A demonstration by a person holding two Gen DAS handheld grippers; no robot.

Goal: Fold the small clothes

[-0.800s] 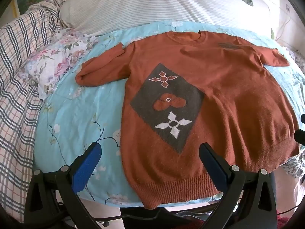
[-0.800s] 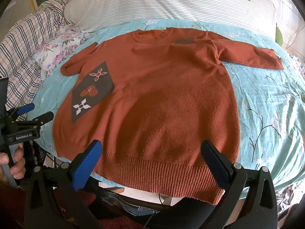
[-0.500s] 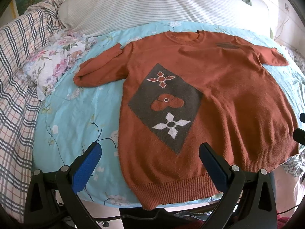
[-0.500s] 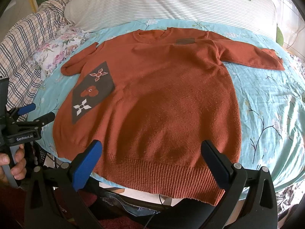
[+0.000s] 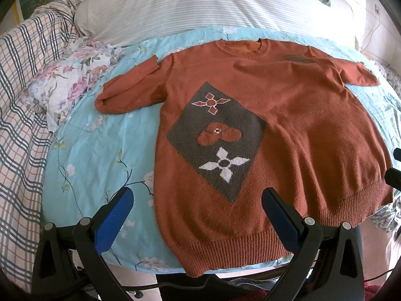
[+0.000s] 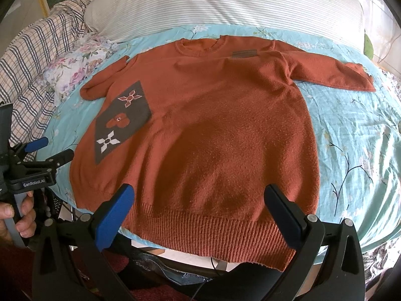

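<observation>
Sweater lies flat, front up, hem overhanging the bed's near edge (easy to grab there). Left gripper and right gripper hover over the hem, jaws spread, nothing pinched. No fold yet.

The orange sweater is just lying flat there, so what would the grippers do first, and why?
Probably the left gripper reaches for the left sleeve to fold it inward. The sweater lies spread flat, unfolded, and both grippers hover open at its hem, holding nothing.
</observation>
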